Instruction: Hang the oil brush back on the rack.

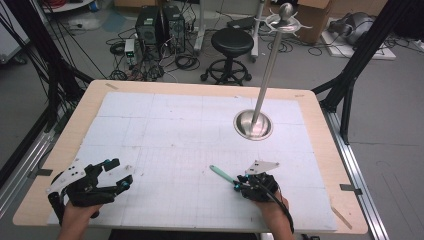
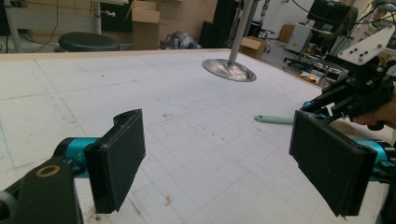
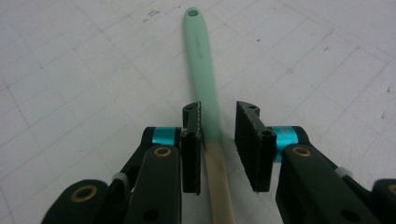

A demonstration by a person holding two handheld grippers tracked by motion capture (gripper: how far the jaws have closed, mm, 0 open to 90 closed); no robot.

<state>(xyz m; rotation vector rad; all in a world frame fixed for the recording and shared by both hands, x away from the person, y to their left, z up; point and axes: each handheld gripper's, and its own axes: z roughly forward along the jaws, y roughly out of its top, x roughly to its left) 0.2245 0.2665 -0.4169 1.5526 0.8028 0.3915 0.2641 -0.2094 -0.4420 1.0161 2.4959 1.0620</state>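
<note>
Fingers, right: on the right gripper [image 3: 218, 140] I see them straddling the mint-green utensil handle with a tan lower section [image 3: 205, 79]. One finger [image 3: 191, 144] lies against the handle's side; the other stands off with a gap, so the pinch is not made.
Fingers, left: on the left gripper [image 2: 224, 163] they are spread wide with nothing between them, just bare mat.
Handle, place: it lies flat on the white gridded mat [image 1: 165, 130], toward the near right part of the bench [image 1: 320, 125], its holed end pointing away from my right gripper [image 1: 239, 181] toward the middle of the mat.
Left gripper, place: it sits near the bench's near left corner [image 1: 116, 172], well apart from the handle.
Stand: the polished metal pole on a round dished base [image 1: 253, 125] stands toward the far right of the mat, apart from both grippers.
Done so far: I judge the reach complete, the right fingers lined up along the handle.
Left to do: finish the squeeze, lift the handle; likely carry it toward the stand, though I can't confirm that.
</note>
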